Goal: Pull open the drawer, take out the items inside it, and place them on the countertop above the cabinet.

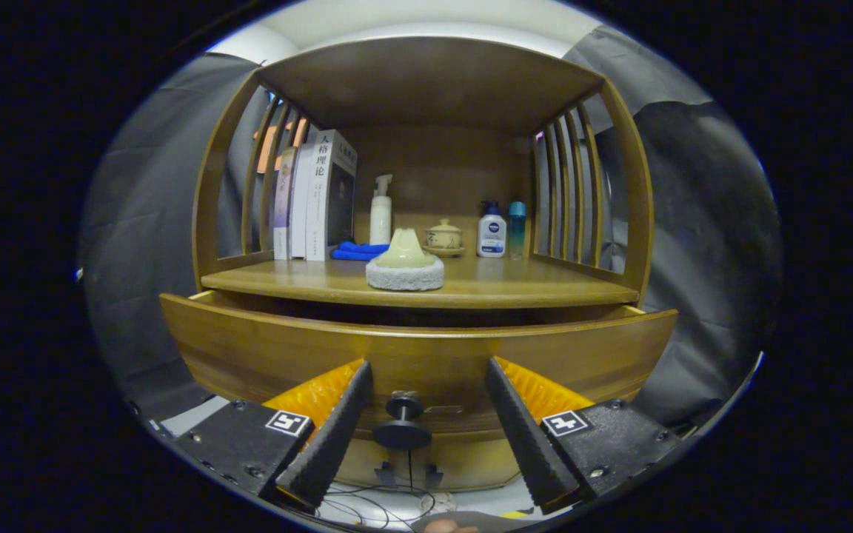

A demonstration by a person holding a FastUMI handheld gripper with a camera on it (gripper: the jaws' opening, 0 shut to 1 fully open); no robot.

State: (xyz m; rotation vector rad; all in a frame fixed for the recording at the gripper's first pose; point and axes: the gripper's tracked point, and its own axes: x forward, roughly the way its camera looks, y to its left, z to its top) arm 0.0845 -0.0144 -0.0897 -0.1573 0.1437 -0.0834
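Between spread fingers, gripper (426,403) brackets knob (403,422) without clamping it; drawer (426,355) stands ajar, probably already pulled; contents hidden.

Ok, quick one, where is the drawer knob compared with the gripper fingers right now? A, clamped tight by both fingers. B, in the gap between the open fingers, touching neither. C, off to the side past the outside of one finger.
B: the drawer knob sits in the gap of the open gripper, with space showing between it and each finger, on the front of the partly pulled-out drawer.
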